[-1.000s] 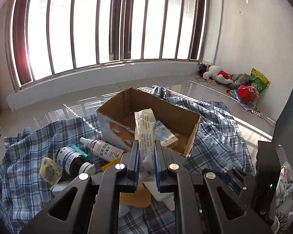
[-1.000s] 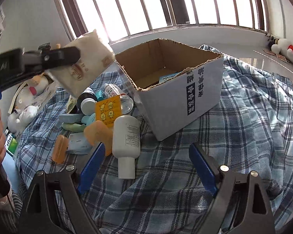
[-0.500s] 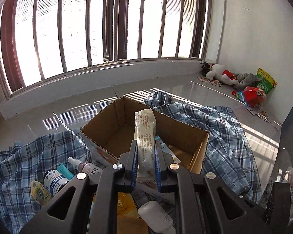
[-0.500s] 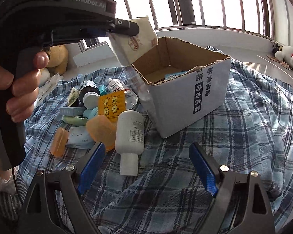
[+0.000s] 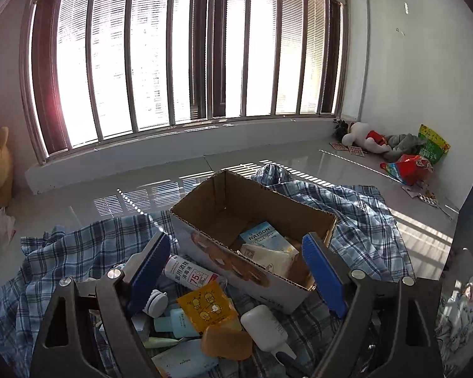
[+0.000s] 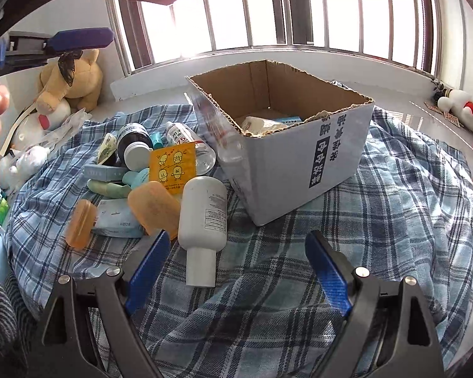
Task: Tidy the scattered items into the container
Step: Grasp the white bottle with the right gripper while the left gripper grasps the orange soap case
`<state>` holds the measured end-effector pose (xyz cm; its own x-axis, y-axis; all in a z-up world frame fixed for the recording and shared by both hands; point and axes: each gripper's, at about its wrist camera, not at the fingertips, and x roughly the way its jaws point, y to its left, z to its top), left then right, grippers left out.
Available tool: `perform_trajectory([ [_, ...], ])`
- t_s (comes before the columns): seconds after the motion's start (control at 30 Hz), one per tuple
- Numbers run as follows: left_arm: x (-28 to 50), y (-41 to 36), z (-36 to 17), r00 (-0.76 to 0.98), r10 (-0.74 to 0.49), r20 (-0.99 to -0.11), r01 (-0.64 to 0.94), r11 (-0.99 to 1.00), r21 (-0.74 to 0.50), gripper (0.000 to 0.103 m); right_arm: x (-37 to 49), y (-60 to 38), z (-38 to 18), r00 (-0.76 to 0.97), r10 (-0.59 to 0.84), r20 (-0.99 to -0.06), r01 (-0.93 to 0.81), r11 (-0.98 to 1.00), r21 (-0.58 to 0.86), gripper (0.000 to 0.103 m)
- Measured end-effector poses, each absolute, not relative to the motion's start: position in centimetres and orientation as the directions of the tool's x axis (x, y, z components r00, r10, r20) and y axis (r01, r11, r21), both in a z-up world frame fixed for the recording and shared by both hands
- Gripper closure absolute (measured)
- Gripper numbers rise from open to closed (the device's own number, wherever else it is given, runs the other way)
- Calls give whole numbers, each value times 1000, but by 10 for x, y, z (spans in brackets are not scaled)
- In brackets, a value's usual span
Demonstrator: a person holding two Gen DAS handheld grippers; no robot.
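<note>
The cardboard box (image 5: 252, 220) stands open-topped on a rumpled blue plaid cloth (image 6: 394, 195); its corrugated rim is ragged, its inner walls plain brown, its outer walls pale grey with dark printed characters; inside lie a soft cream packet (image 5: 271, 258), crumpled and slanting against the near wall, and a flat light-blue carton (image 5: 261, 236) behind it.

The left gripper (image 5: 236, 271) hangs over the box's near edge, its jaws opening with nothing between them; the ribbed blue pads stand wide apart, one over the bottles, one by the box's corner; the right gripper (image 6: 236, 271) is released too, empty, spread above bare cloth.

Beside the box the scattered things huddle in a heap; a white plastic bottle (image 6: 203, 220) lies on its side, a smooth cylinder, its long axis running toward the camera, neck nearest; touching it is a translucent orange soap case (image 6: 154, 208), rounded and flat; a yellow sachet (image 6: 172, 167) printed with chicks leans on a clear spray bottle (image 6: 189, 141), which lies with its base toward the box; a dark jar (image 6: 135, 145) with a white cap lies tilted behind; a second orange case (image 6: 80, 223) rests apart at the heap's left edge.
</note>
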<state>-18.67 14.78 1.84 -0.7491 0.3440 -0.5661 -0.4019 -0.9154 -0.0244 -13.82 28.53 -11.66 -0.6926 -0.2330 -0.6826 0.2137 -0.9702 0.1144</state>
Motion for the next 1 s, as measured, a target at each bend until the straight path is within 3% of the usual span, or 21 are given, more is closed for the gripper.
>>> perform_trajectory([
  [0.23,-166,109,-2,-761,255,-597,-320,-947,4,15,-135,279,-111,-701,-286,-653,254,-956,147,17],
  [0.43,-164,68,-43,-720,177,-671,-222,-975,-18,15,-137,276,-111,-699,-323,-638,274,-945,178,35],
  [0.5,-163,59,-57,-699,167,-695,-206,-978,-28,15,-139,272,-112,-692,-320,-647,280,-945,169,51],
  [0.67,-156,56,-82,-685,127,-717,-210,-977,28,15,-145,256,-120,-669,-293,-683,306,-946,106,66],
  [0.8,-152,53,-97,-700,33,-713,-181,-974,133,15,-147,250,-122,-685,-234,-690,286,-957,41,66],
  [1.0,-158,38,-118,-650,65,-757,-179,-982,69,15,-155,249,-127,-674,-216,-707,273,-961,34,65],
])
